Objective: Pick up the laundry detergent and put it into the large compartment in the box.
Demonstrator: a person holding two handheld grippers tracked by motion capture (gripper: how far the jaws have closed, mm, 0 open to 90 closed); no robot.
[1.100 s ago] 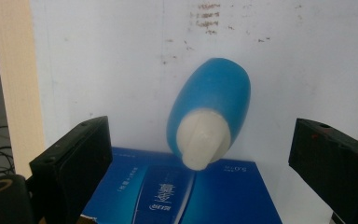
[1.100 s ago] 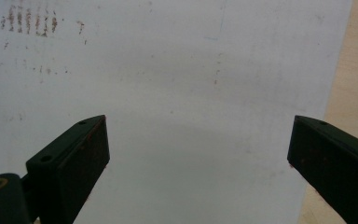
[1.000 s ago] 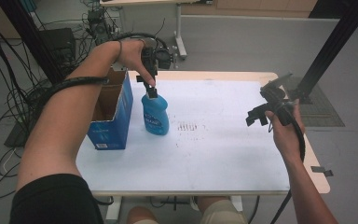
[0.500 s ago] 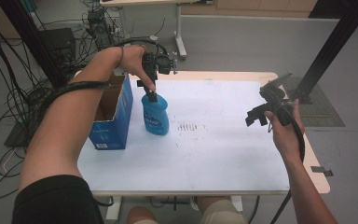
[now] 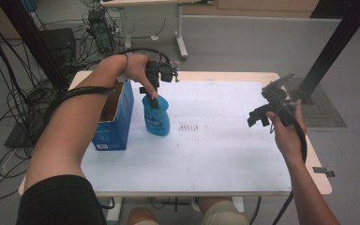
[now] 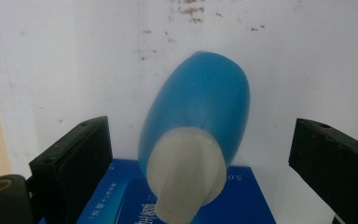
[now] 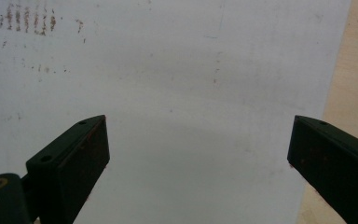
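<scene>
A blue bottle [image 5: 157, 121] with a white cap stands upright on the white table top [image 5: 225, 154], just right of an open blue cardboard box [image 5: 117, 123]. My left gripper [image 5: 153, 97] hangs over the bottle's top. In the left gripper view the jaws of the left gripper [image 6: 200, 126] stand wide open on either side of the bottle [image 6: 205, 88] and its cap [image 6: 186, 177], touching neither. My right gripper [image 5: 262, 111] is held above the table's right side. In its own view the right gripper [image 7: 198, 122] is open with nothing between its jaws.
The blue box [image 6: 121, 205] lies close beside the bottle at the bottom of the left gripper view. Brown smudges [image 5: 190, 126] mark the sheet right of the bottle. The wooden table edge [image 7: 354, 84] runs near the right gripper. Cables and black posts surround the table.
</scene>
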